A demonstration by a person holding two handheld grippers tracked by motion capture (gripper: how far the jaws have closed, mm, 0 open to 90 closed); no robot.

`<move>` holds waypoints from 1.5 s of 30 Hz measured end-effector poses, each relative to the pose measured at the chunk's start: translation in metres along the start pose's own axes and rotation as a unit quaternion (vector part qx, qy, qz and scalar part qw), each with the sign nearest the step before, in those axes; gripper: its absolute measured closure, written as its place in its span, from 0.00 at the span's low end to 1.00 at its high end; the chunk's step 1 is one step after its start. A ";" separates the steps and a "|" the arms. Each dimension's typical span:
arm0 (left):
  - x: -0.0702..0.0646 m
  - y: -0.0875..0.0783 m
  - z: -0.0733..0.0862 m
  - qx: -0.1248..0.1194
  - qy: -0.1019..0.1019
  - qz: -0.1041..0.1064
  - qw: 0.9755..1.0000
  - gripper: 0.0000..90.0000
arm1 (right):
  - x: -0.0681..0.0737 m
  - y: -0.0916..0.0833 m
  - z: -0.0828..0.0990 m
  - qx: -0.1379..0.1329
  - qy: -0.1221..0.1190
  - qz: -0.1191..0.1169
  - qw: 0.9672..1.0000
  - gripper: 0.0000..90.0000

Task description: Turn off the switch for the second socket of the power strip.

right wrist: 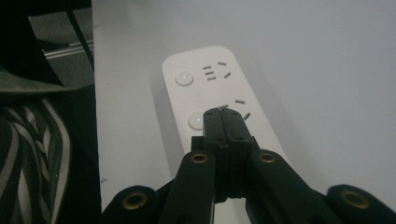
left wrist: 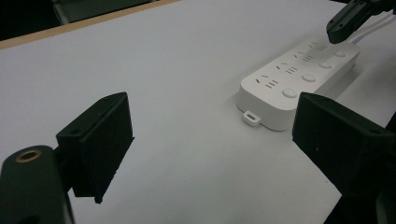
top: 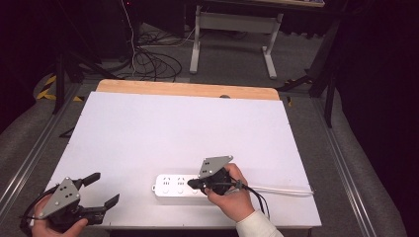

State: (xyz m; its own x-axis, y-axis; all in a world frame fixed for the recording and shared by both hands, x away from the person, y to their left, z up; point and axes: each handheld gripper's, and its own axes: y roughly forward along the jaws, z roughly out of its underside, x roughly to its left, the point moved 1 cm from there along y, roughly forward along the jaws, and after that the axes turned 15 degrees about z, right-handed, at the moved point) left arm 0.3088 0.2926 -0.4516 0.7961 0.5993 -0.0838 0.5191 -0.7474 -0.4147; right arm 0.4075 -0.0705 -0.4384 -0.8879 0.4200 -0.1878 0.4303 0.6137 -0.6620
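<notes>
Here, right claw (right wrist: 223,113) over power strip (right wrist: 205,88)

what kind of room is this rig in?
Probably a lab or recording workspace, not a home: a white-topped table inside dark surrounds, loose cables on grey carpet behind it, and a second desk frame farther back.

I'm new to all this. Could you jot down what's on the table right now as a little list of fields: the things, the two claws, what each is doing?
Surface: white table with a wooden far edge
Object: white power strip, several sockets, each with a round button
Cable: white, runs from the strip to the table's right
Left claw: jaws wide open, at the near left corner, apart from the strip
Right claw: jaws pressed together, tip over the strip beside a button; contact unclear
Held: nothing in either claw
</notes>
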 end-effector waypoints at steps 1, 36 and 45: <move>0.000 0.000 0.000 0.000 0.000 0.000 1.000 0.15 | 0.001 0.002 0.000 0.007 0.000 0.000 1.000 1.00; 0.000 0.000 0.000 0.003 -0.001 0.002 1.000 0.15 | 0.005 0.014 0.008 0.080 -0.014 0.011 0.997 1.00; 0.000 0.000 0.000 0.002 -0.001 0.002 1.000 0.15 | 0.007 0.016 0.008 0.081 -0.020 0.018 0.996 1.00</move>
State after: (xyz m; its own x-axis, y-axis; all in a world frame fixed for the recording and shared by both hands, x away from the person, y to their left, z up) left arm 0.3085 0.2922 -0.4517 0.7972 0.5974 -0.0876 0.5147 -0.7483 -0.4186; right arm 0.4064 -0.0630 -0.4559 -0.8791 0.4112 -0.2410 0.4338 0.4810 -0.7619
